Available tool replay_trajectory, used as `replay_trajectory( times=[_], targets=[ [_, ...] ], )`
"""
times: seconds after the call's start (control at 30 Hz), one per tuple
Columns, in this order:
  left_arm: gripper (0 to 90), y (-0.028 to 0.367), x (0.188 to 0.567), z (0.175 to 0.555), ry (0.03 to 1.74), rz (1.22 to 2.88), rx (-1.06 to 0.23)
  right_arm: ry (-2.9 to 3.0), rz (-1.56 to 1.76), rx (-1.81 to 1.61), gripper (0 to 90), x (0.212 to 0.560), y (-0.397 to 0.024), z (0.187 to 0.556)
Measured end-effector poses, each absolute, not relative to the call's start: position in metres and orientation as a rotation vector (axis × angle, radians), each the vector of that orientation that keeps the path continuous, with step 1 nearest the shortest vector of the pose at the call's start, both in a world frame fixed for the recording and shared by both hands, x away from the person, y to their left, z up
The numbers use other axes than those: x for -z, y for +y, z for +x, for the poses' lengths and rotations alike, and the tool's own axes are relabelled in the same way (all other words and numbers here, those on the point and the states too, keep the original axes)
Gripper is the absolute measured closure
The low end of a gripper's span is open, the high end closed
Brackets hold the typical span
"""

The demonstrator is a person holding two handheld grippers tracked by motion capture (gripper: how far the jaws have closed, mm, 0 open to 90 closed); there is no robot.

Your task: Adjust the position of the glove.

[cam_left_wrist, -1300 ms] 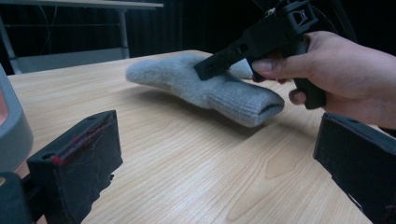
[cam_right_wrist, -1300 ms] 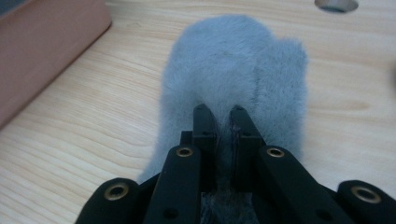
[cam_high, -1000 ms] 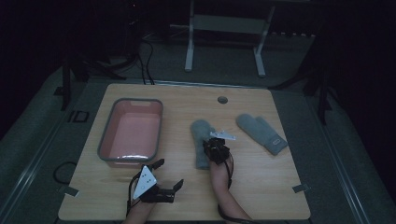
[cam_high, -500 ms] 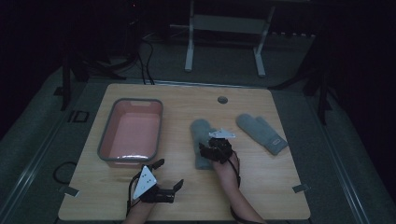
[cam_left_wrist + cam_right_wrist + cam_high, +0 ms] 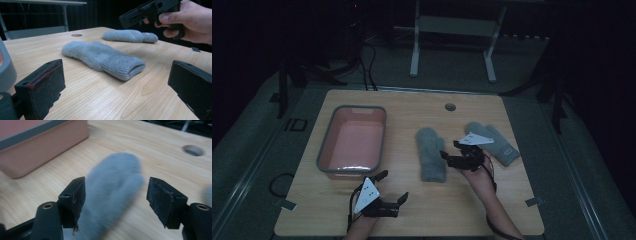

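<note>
Left claw (image 5: pixel 393 196): black body, two blocky black jaws; red scuff marks and stray fibres along one pad edge in the left gripper view. White-grey three-cornered plate on top, dotted with small dark holes; thin black cable trails off.

Right claw (image 5: pixel 451 154): same black build, same pale plate. Pads matte and rough-textured; brass-coloured pivot pins at each jaw base.

Forearms bare, no sleeves.

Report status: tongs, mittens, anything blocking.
Right tongs just opened, nothing gripped, above near mitten. Left tongs open, idle. Second mitten flat beyond. No obstruction.
</note>
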State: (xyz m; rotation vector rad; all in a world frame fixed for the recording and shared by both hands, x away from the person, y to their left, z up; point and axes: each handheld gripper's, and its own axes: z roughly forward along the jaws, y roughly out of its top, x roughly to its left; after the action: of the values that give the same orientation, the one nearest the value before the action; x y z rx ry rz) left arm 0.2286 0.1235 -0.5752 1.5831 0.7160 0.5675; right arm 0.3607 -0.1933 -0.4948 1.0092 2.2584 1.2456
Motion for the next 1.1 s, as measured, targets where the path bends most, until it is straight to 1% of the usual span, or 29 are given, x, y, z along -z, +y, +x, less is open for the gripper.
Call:
replay_trajectory(
  times=[0.07,0.33,0.37,0.5,0.53,0.73,0.83,0.97,1.0,1.07,1.1],
  targets=[
    [1.1,0.124,0.575,0.229,0.717,1.582,-0.567,2.257,1.002,-1.275,36.3,0.492,-0.209,0.364],
    [1.1,0.123,0.575,0.229,0.719,1.584,-0.564,2.22,0.966,-1.171,47.3,0.486,-0.283,0.385],
    [1.1,0.123,0.575,0.229,0.721,1.582,-0.564,2.212,0.971,-1.145,49.7,0.486,-0.29,0.388],
    [1.0,0.123,0.575,0.229,0.717,1.585,-0.566,2.227,0.989,-1.077,52.8,0.491,-0.316,0.404],
    [1.0,0.123,0.575,0.229,0.718,1.584,-0.566,2.23,0.99,-1.062,54.3,0.492,-0.318,0.406],
    [1.0,0.124,0.575,0.229,0.721,1.578,-0.562,2.266,1.017,-0.957,56.1,0.509,-0.332,0.428],
    [1.0,0.124,0.575,0.229,0.72,1.577,-0.56,2.295,1.035,-0.927,53.9,0.517,-0.335,0.436],
    [1.1,0.124,0.575,0.229,0.72,1.574,-0.564,2.321,1.056,-0.879,47.0,0.527,-0.339,0.445],
    [1.1,0.124,0.575,0.229,0.72,1.575,-0.565,2.328,1.058,-0.858,47.3,0.531,-0.34,0.447],
    [1.1,0.124,0.575,0.229,0.721,1.573,-0.564,2.344,1.064,-0.823,51.2,0.537,-0.341,0.449],
    [1.1,0.124,0.575,0.229,0.721,1.573,-0.563,2.346,1.052,-0.809,54.5,0.54,-0.34,0.449]
  ],
)
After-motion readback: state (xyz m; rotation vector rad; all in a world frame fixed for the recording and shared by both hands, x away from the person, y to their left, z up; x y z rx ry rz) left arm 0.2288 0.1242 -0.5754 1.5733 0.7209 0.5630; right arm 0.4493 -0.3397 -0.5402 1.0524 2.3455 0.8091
